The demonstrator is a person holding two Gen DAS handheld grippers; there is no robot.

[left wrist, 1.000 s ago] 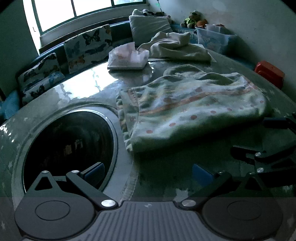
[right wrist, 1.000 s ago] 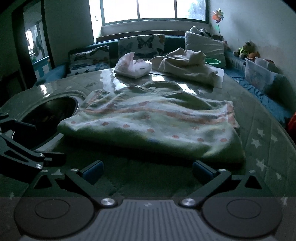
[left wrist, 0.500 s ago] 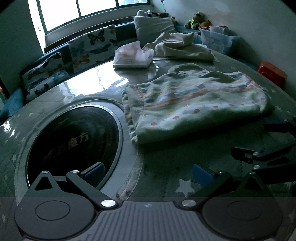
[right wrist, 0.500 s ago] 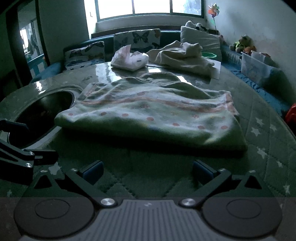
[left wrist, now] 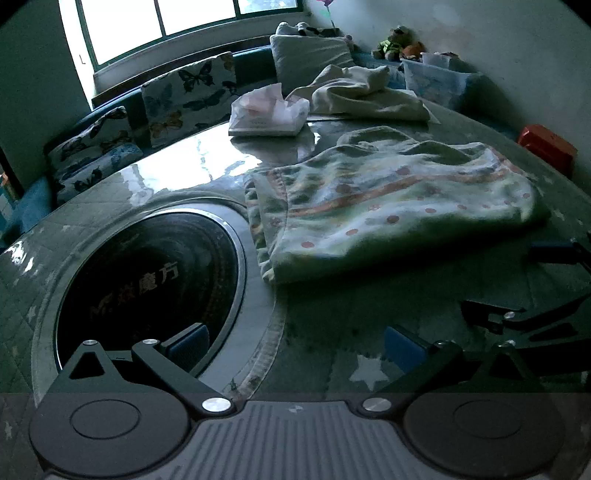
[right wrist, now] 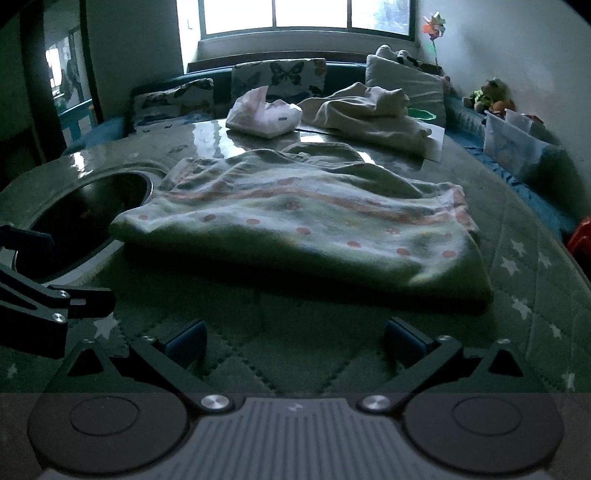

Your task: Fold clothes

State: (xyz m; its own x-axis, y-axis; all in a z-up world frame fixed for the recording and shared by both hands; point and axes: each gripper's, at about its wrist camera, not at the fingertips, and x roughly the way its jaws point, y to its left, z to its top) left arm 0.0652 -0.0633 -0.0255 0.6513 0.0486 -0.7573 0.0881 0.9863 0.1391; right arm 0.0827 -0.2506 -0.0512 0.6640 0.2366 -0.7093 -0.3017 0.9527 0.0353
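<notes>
Item: folded garment (right wrist: 295, 225), pale, with orange dots and stripes. It is laid flat near the middle of the tabletop (right wrist: 517, 288), its fold line turned toward the near edge and its open hems toward the far edge. Its left end is seen just beside the round black inset (left wrist: 147, 273), whose metal rim it meets or slightly overlaps.

Item: left gripper (left wrist: 295, 343). It is held low over the near edge of the tabletop, partly above the round black inset. The jaws are spread wide with nothing between them; the blue pads (left wrist: 188, 341) are apart from the garment.

Item: right gripper (right wrist: 295, 341). It is held low over the quilted, star-printed surface at the near edge, in front of the garment's fold. The jaws are likewise spread wide and empty, short of the cloth.

Item: cream cloth (right wrist: 365, 110), crumpled, placed toward the far edge of the tabletop.

Item: tissue packet (right wrist: 264, 116), white, set to the left of the cream cloth at the far edge.

Item: butterfly cushions (left wrist: 188, 96), lined along a bench behind the tabletop, under the window (right wrist: 306, 14).
</notes>
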